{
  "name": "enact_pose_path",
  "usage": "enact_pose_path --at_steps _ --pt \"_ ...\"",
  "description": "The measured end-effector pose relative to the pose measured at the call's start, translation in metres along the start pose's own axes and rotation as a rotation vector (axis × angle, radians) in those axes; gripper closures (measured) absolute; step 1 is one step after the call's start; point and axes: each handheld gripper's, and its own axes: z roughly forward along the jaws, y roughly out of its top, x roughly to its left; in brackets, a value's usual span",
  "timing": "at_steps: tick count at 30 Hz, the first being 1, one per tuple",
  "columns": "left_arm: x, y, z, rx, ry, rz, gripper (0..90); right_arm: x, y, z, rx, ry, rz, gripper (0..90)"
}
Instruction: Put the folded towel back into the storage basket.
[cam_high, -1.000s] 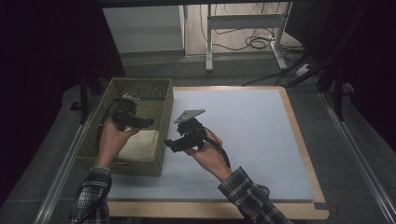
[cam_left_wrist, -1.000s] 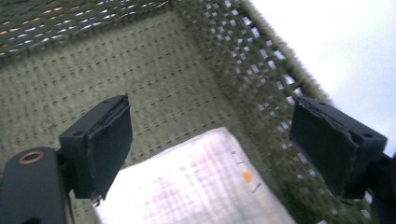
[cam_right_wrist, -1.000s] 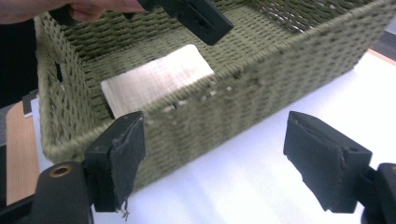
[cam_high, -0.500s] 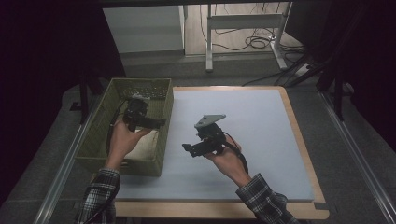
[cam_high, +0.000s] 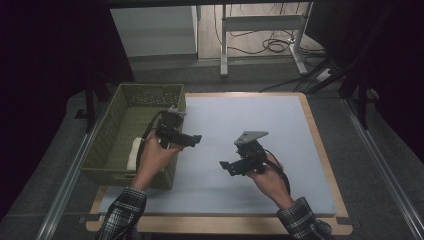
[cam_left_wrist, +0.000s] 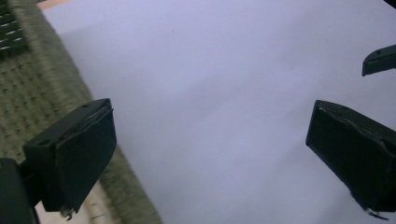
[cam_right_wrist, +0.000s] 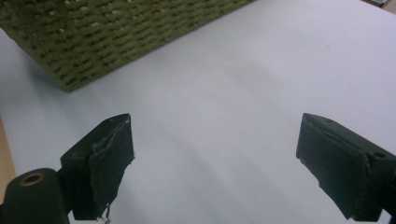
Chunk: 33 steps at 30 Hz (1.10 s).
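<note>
White roll (cam_high: 134, 154) lies in the basket (cam_high: 116, 107) (drop looks done). My left gripper (cam_high: 192, 139) and right gripper (cam_high: 225, 165) have just been opening, fingers apart and empty, over the table (cam_high: 280, 125); nothing left that I can see.

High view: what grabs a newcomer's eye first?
The green woven basket at the table's left edge, with a pale object lying inside it. Then the two black tongs over the bare white mat: the left tongs by the basket's rim, the right tongs mid-mat, both open and holding nothing.
</note>
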Motion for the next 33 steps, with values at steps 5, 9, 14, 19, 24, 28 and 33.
enact_pose_path --at_steps 5,9,14,19,24,28,33 --pt "-0.023 0.004 0.009 0.009 -0.011 0.032 1.7 -0.009 -0.017 -0.011 0.002 -0.015 0.024 10.9" --pt "-0.041 0.005 0.019 0.01 -0.03 0.056 1.3 -0.016 -0.031 -0.018 -0.001 -0.022 0.053 10.6" --pt "-0.064 -0.001 0.038 -0.004 -0.065 0.063 1.1 -0.023 -0.051 -0.023 0.012 -0.046 0.072 10.2" --pt "-0.082 -0.022 0.064 -0.012 -0.089 0.073 0.9 -0.03 -0.075 -0.026 0.035 -0.098 0.073 9.6" --pt "-0.087 -0.048 0.082 -0.002 -0.077 0.07 0.8 -0.038 -0.099 -0.026 0.059 -0.141 0.074 8.3" --pt "-0.084 -0.067 0.091 0.008 -0.061 0.056 0.9 -0.04 -0.112 -0.023 0.087 -0.169 0.065 7.3" --pt "-0.084 -0.088 0.105 0.002 -0.016 0.12 0.0 -0.041 -0.121 -0.02 0.071 -0.166 0.088 5.3"
